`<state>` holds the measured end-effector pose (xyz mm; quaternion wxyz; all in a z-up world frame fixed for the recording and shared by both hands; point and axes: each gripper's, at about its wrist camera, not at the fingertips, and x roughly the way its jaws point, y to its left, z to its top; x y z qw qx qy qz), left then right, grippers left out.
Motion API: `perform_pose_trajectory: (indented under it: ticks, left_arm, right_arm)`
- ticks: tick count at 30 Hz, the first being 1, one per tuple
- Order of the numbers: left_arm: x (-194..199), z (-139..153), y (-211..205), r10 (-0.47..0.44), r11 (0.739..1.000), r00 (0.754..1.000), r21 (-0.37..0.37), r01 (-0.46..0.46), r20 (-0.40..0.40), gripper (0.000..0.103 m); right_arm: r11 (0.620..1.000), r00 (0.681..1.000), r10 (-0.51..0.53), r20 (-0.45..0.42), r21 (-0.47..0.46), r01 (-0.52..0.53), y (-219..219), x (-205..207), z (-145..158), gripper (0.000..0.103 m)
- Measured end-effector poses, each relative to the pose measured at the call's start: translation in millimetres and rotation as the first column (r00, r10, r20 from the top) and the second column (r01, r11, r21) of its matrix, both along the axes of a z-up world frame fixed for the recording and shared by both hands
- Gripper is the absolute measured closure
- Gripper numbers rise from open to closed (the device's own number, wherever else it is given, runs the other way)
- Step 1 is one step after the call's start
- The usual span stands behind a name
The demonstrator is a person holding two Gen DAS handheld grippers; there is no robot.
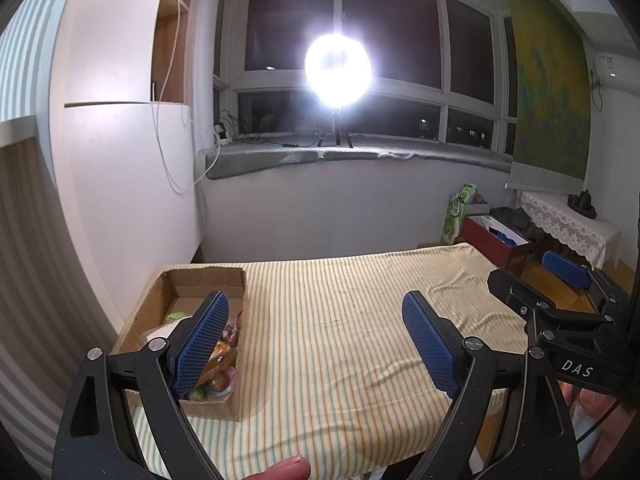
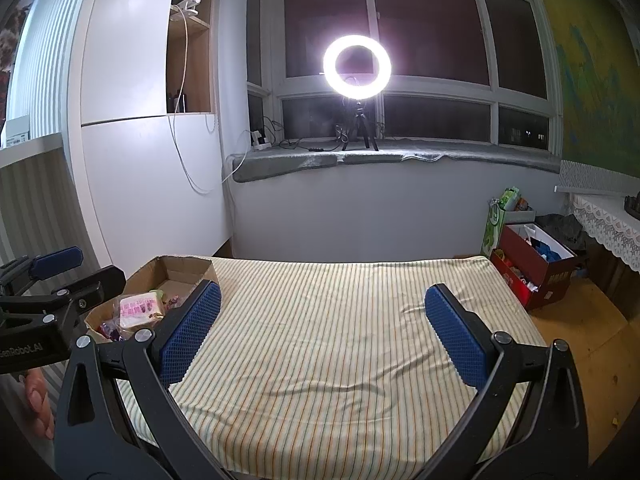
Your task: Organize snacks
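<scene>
Both my tongs, left (image 1: 316,340) and right (image 2: 322,332), hang released and empty over the striped cloth (image 2: 320,340). Snacks (image 2: 140,310) all sit in the box (image 1: 236,280) at 9 o'clock. I'd swing left and drop in from above, pinching one packet.

A ring light (image 2: 357,63) on a small tripod is glowing on the grey windowsill (image 2: 400,156). Left of the light, a power strip (image 2: 260,141) is sitting with white cables trailing off the sill. Below and right of it, a red box (image 2: 534,266) and green bag (image 2: 498,220) are standing on the floor.
</scene>
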<state>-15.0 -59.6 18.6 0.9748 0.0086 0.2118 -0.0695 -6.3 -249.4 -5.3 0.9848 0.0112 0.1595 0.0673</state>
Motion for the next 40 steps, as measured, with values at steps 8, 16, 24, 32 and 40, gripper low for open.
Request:
perform_pose_trajectory:
  ticks: [8, 16, 24, 32, 40]
  left_arm:
    - [-0.3, -2.1, -0.2, 0.0, 1.0, 1.0, 0.003, 0.0, -0.003, 0.015]
    - [-0.2, -3.1, -0.3, -0.004, 1.0, 1.0, 0.008, 0.004, -0.001, 0.015]
    - [-0.8, -6.8, -2.7, -0.027, 1.0, 0.999, -0.004, 0.027, -0.019, 0.015]
    - [4.4, -10.3, -1.2, -0.037, 0.999, 0.999, -0.004, 0.037, -0.035, 0.015]
    - [5.4, -19.2, -4.2, -0.02, 1.0, 0.999, 0.011, 0.021, -0.027, 0.015]
  right_arm:
    - [1.0, 1.0, 0.003, -0.017, 0.0, -0.003, 2.0, 2.7, -3.2, 0.0]
    - [1.0, 1.0, 0.003, -0.019, -0.001, -0.003, 1.9, 2.9, -4.0, 0.0]
    - [1.0, 0.999, 0.005, -0.032, -0.002, -0.005, 3.9, 3.8, -8.0, 0.0]
    - [1.0, 0.999, 0.002, -0.054, -0.003, -0.002, 4.8, 6.5, -14.9, 0.0]
    - [1.0, 0.997, -0.001, -0.079, 0.001, 0.001, 2.2, 15.1, -21.9, 0.0]
